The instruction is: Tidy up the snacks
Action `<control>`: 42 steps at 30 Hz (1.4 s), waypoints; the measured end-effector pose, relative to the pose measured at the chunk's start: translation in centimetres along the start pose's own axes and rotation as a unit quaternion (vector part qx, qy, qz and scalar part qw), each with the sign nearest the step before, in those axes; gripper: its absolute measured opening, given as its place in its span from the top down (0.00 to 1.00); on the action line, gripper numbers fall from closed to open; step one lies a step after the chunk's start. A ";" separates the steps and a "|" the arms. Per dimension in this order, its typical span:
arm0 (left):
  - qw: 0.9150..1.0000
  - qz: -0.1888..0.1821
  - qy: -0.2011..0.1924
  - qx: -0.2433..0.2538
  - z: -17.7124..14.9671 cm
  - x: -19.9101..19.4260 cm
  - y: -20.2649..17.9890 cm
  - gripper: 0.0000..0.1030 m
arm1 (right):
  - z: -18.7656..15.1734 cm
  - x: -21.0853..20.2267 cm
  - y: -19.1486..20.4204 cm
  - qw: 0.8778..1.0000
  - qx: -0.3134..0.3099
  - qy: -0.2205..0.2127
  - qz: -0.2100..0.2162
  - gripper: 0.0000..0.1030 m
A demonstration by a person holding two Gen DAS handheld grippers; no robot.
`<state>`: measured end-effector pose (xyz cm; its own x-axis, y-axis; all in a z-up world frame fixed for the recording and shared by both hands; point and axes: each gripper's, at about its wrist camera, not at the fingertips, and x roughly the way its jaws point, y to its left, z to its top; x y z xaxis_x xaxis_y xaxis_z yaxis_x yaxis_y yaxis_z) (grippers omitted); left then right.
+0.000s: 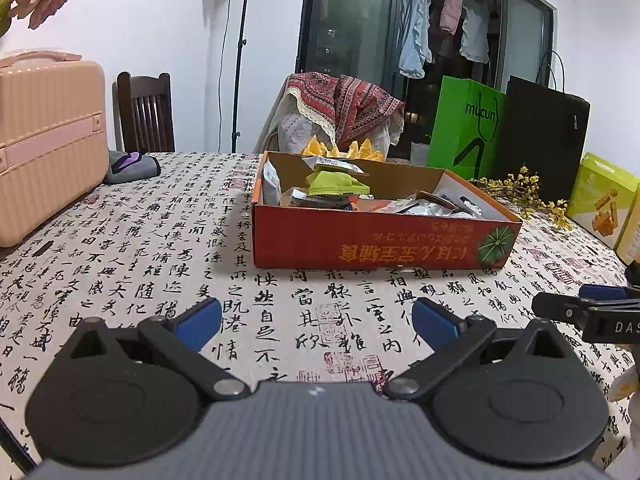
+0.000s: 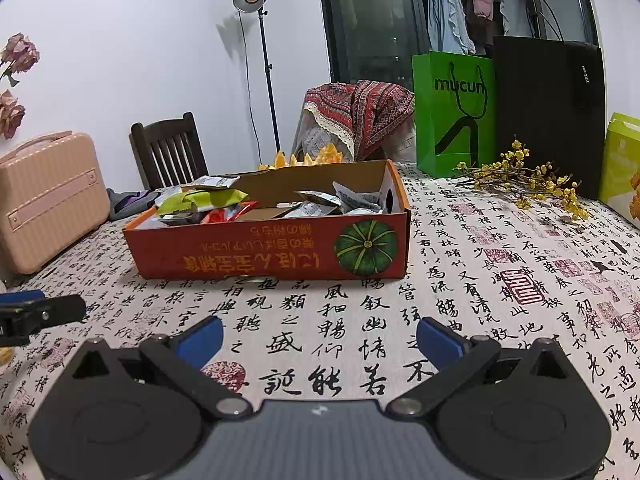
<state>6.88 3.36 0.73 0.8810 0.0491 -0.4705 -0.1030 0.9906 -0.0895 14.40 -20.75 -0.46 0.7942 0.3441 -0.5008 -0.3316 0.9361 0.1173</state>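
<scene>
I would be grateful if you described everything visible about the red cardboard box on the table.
The shallow, open-topped red cardboard box rests flat on the calligraphy-print tablecloth, beyond both open tongs and touched by neither. Its front wall carries upside-down yellow lettering and a green pumpkin picture at its right end; the inside is plain brown. It holds loose snack packets, among them a green wrapper towards the left and white ones towards the right. Orange-yellow points show just behind its far wall.
</scene>
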 end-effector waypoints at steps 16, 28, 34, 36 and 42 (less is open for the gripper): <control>1.000 0.001 0.000 0.002 -0.1 -0.1 -0.1 0.00 | 0.0 0.0 0.1 1.000 -0.001 0.000 -0.001 0.00; 1.000 -0.002 -0.002 0.004 -0.3 -0.3 -0.2 0.00 | 0.0 -0.1 0.0 1.000 -0.001 -0.001 -0.001 0.00; 1.000 -0.002 -0.003 0.005 -0.3 -0.3 -0.3 0.00 | 0.0 -0.1 0.0 1.000 -0.001 -0.001 -0.001 0.00; 1.000 -0.002 -0.003 0.005 -0.3 -0.4 -0.3 0.00 | 0.0 -0.1 0.1 1.000 -0.001 -0.001 -0.001 0.00; 1.000 -0.003 -0.004 0.006 -0.2 -0.6 -0.3 0.00 | 0.0 -0.1 0.1 1.000 -0.001 -0.001 -0.001 0.00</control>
<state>6.33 3.00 0.86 0.8856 0.0435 -0.4624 -0.0919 0.9923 -0.0827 14.31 -20.72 -0.46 0.7955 0.3433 -0.4994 -0.3316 0.9363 0.1154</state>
